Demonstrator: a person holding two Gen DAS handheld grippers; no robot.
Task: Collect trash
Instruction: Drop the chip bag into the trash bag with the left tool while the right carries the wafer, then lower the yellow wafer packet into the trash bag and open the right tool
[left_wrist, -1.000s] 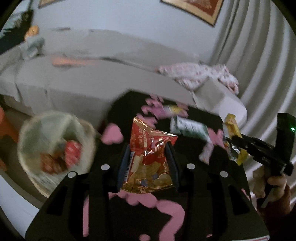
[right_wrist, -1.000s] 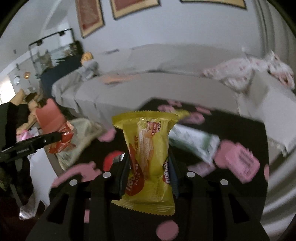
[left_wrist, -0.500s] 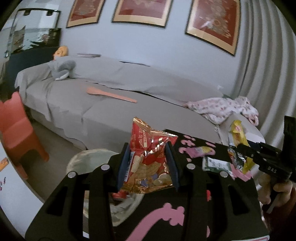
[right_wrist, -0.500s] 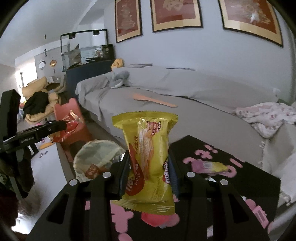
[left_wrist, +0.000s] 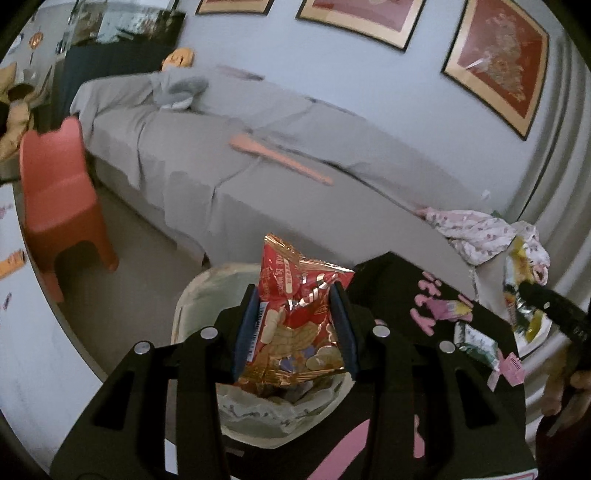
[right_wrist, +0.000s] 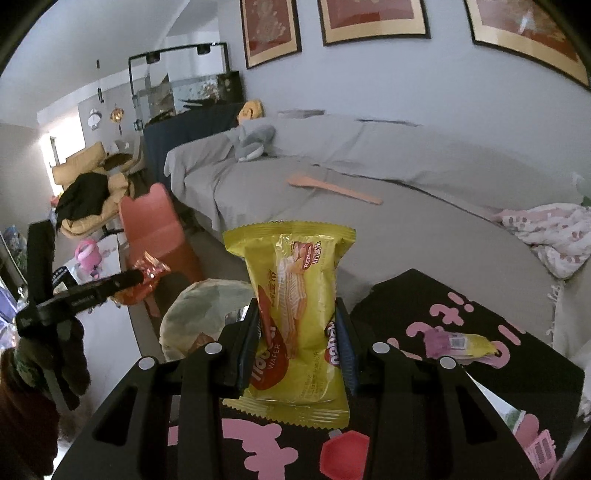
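Right up close, the left gripper (left_wrist: 295, 325) clamps a crinkled red snack bag (left_wrist: 295, 321) upright between its fingers, torn top pointing up, directly over the lined bin (left_wrist: 199, 295). Likewise the right gripper (right_wrist: 297, 339) pinches a smooth yellow wafer packet (right_wrist: 295, 317), standing tall above the black table (right_wrist: 461, 391), with the grey sofa (right_wrist: 369, 177) beyond.
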